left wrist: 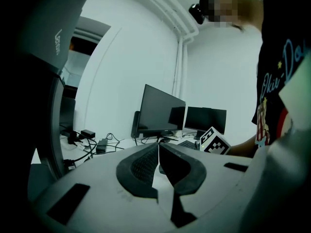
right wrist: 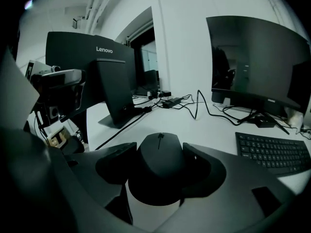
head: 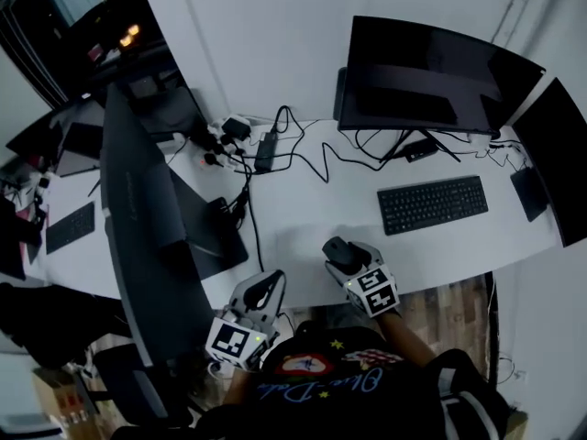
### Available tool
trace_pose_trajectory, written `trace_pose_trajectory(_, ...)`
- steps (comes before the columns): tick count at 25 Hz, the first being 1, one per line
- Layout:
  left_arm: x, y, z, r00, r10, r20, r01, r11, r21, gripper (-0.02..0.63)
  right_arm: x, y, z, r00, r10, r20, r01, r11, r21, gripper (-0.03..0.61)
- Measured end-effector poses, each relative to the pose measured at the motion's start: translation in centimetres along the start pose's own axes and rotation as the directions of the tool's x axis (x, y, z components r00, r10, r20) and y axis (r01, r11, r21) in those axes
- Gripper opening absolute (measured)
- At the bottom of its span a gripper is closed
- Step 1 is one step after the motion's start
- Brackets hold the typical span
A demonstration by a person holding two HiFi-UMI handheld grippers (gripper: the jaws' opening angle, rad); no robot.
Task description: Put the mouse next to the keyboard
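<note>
Right gripper view: the right tool (right wrist: 160,173) is clenched on the mouse (right wrist: 159,152), one jaw against each flank. The mouse's nose and scroll wheel point straight ahead, along the line of the jaws.

Outward from there, bare white counter (right wrist: 209,130) runs forward. The keyboard (right wrist: 274,152) lies ahead and to the right, well apart from the mouse.

In the head view the keyboard's long axis runs across the counter, roughly left to right and tilted a little. Its left end is the end nearer the right tool. The mouse sits at the counter's front edge. It looks lifted, though no view shows clearly whether its underside touches the surface.

The coming move, as I judge it, is a carry forward and to the right. The mouse's long axis would be kept crosswise to the keyboard's, and it would be set down just beside one of the keyboard's short ends.

The left tool (left wrist: 156,166) has its jaws together on nothing. It hangs low at the person's left and is the farther of the two from the keyboard.
</note>
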State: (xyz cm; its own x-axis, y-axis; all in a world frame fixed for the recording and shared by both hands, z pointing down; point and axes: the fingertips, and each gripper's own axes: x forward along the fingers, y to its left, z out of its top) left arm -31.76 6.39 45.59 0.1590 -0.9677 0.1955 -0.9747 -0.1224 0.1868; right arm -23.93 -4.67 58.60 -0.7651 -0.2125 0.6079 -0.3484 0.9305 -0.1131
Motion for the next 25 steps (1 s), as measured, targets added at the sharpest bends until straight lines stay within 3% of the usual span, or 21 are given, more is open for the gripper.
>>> trace_pose_trajectory(7, 0.1, -2.1, -0.8, 0.989, -0.147, -0.014, 0.147, 0.989, 0.017, 0.004, -4.2, 0.5, -1.1, 0.992, -0.118, 0.053, 0.114, 0.99, 0.08, 0.29)
trace_pose_trajectory(15, 0.5, -4.9, -1.8, 0.955, -0.296, -0.039, 0.297, 0.954, 0.036, 0.003, -9.0, 0.8, -2.0, 0.966, -0.24, 0.098, 0.223, 0.962, 0.159, 0.29)
trace_pose_trajectory(25, 1.1, -7.4, -2.2, 0.926, -0.374, -0.053, 0.376, 0.925, 0.054, 0.003, -13.4, -0.4, -2.8, 0.931, -0.342, 0.129, 0.311, 0.927, 0.209, 0.29)
